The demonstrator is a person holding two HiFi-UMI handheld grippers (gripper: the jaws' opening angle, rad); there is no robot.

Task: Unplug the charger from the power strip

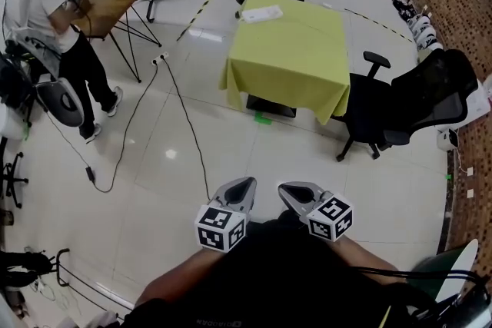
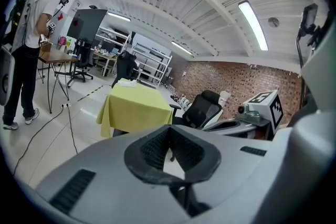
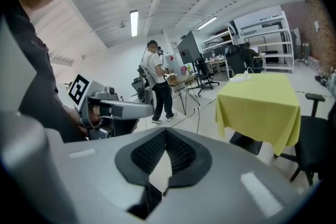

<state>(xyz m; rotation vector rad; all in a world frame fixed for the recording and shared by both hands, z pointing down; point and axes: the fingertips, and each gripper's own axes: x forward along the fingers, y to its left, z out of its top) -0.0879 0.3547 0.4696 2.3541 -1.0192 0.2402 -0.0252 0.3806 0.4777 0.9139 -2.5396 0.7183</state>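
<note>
Black-and-white square markers [image 1: 221, 228] are borne by the grey left gripper [image 1: 246, 183] and right gripper [image 1: 284, 188], both closed on nothing, well apart from a white slab [image 1: 261, 13], perhaps the power strip, on the yellow-green clothed table [image 1: 296, 61]

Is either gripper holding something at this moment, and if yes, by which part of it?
Nothing is held. The left gripper and the right gripper both have their jaws shut together, with nothing between them.
</note>
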